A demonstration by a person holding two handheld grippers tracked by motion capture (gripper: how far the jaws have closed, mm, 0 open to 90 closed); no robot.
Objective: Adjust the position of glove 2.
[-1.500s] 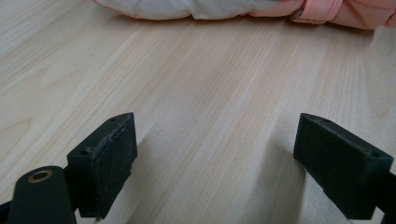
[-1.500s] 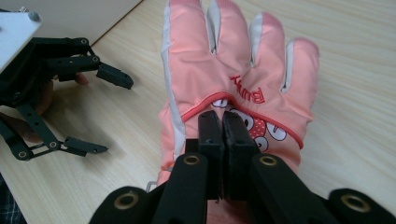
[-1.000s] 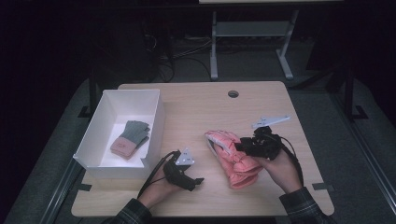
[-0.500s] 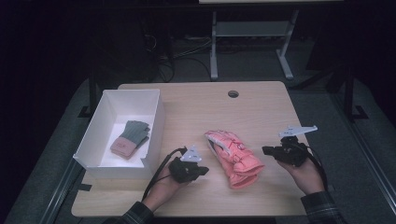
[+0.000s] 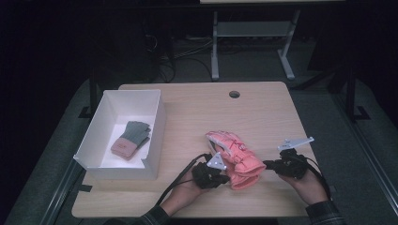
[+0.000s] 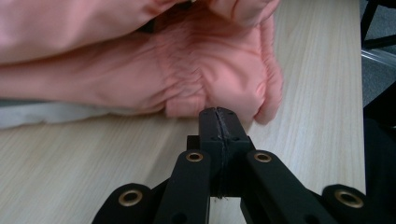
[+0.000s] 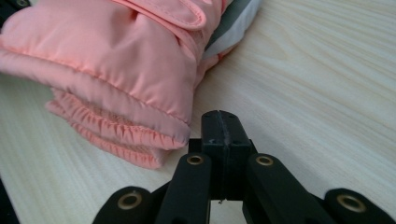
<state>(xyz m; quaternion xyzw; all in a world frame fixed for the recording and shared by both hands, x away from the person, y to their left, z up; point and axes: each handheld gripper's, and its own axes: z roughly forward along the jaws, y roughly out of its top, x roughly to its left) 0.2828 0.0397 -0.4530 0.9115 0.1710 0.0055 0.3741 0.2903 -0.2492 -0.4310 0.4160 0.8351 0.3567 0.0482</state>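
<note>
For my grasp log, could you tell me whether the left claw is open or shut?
Shut: the left claw has its jaws pressed together, empty, just short of the pink gloves.

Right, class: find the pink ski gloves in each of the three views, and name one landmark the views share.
High view: the pink ski gloves lie on the table, right of centre, between the two grippers.
Left gripper view: they span the top, just beyond the shut jaws.
Right gripper view: they fill the upper left.
Shared landmark: the light wooden table.
</note>
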